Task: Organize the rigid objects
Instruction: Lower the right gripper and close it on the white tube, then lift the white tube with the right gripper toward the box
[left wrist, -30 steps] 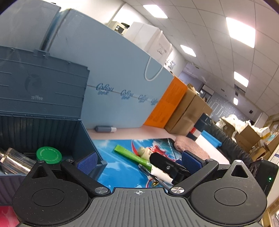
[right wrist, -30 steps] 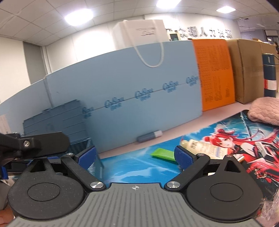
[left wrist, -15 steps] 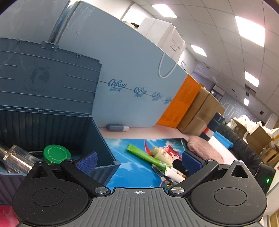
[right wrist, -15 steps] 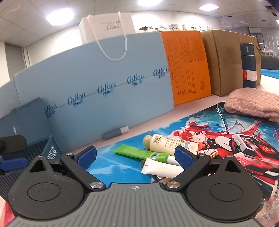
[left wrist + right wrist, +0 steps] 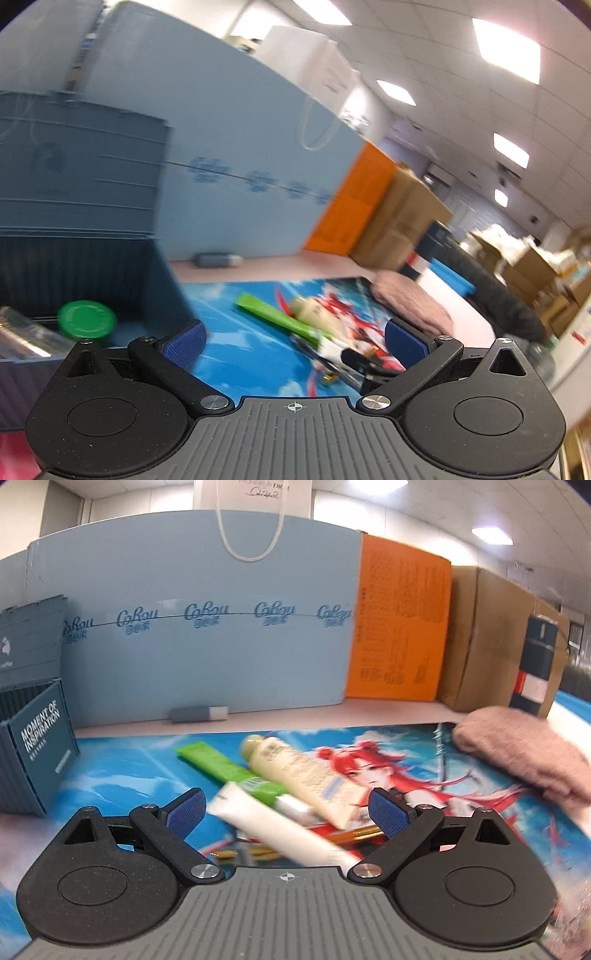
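Right gripper [image 5: 286,812] fingers spread wide, empty, white tube [image 5: 280,829] lying between them at 12 o'clock. Left gripper [image 5: 293,338] fingers wide too, holding nothing.

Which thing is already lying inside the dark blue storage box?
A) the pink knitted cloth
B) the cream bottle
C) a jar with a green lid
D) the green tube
C: the left wrist view shows the jar with a green lid inside the dark blue storage box, while the green tube, cream bottle and pink knitted cloth lie out on the printed mat.
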Demonstrator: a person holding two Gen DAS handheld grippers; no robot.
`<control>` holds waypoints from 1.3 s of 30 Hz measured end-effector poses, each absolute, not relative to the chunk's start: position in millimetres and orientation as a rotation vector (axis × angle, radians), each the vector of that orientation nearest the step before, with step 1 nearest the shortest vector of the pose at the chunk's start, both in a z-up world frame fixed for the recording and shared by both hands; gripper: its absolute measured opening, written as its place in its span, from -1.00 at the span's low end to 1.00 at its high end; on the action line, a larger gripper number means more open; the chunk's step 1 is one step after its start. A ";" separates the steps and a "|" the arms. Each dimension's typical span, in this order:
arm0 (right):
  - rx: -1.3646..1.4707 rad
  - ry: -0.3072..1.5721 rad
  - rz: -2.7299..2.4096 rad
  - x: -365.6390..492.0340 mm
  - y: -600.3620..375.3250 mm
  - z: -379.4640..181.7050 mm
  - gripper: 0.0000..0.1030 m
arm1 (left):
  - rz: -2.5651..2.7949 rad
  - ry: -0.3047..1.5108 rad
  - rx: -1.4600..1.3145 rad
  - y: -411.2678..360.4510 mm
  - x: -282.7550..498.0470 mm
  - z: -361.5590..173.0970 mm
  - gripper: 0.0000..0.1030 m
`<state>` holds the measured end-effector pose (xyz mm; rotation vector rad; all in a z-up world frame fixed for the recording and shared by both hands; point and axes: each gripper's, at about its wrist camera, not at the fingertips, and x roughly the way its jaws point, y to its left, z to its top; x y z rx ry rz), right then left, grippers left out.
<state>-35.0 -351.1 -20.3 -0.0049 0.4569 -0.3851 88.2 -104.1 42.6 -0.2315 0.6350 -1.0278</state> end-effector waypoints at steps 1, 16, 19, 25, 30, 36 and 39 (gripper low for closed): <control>-0.016 0.461 -0.377 -38.3 -353.7 -20.3 0.81 | -1.039 0.632 -0.214 -106.7 85.6 42.5 1.00; -0.115 0.596 -0.226 -25.4 -371.8 -44.2 0.21 | -1.065 0.637 -0.137 -116.1 76.1 41.3 1.00; -0.090 0.600 -0.201 -22.2 -372.1 -44.8 0.03 | -1.065 0.639 -0.129 -117.7 75.7 40.8 1.00; -0.045 0.578 -0.183 -23.2 -374.8 -42.1 -0.36 | -1.065 0.639 -0.122 -118.3 75.1 40.5 1.00; -0.084 0.577 -0.196 -24.4 -369.5 -41.9 -0.58 | -1.064 0.642 -0.122 -119.6 76.4 39.2 1.00; -0.055 0.512 -0.228 -34.0 -366.0 -35.9 -0.63 | -1.072 0.630 -0.137 -116.3 75.9 41.5 1.00; -0.017 0.461 -0.247 -39.6 -363.0 -28.4 -0.63 | -1.078 0.623 -0.143 -114.2 74.8 43.3 1.00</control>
